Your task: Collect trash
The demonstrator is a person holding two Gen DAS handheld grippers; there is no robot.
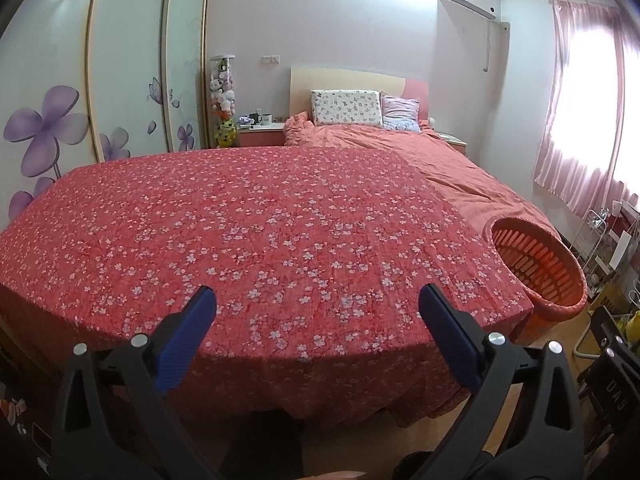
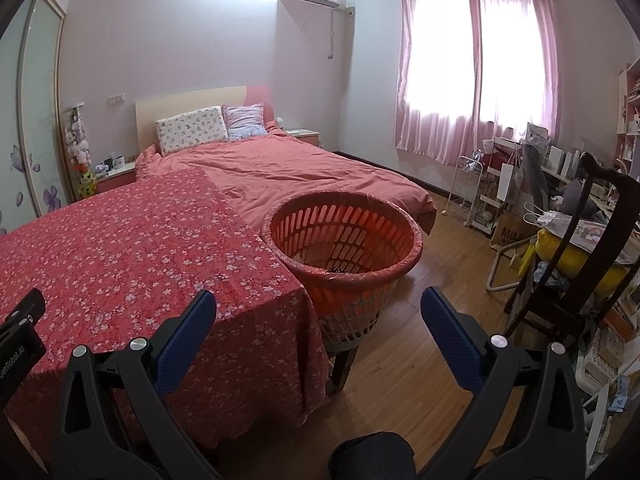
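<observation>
Your left gripper [image 1: 314, 300] and right gripper [image 2: 318, 300] fingers spread, empty, round orange slotted plastic basket [image 2: 346, 240] upright, mouth up, dark scrap inside indistinct, right of floral red-clothed counter [image 2: 120, 240].

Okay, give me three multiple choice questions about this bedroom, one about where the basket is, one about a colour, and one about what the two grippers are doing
1. Where does the orange basket stand?
A. at the right corner of the floral cloth
B. on the pillows
C. under the window

2. What colour are the curtains?
A. green
B. pink
C. black

3. What state are the left gripper and right gripper in?
A. both shut on trash
B. one shut, one open
C. both open, holding nothing

Answers: 1 A, the basket touches the cloth's right corner, raised above the wooden floor. 2 B, pink fabric hangs over the bright window. 3 C, each wrist view shows blue pads wide apart with nothing between.
</observation>
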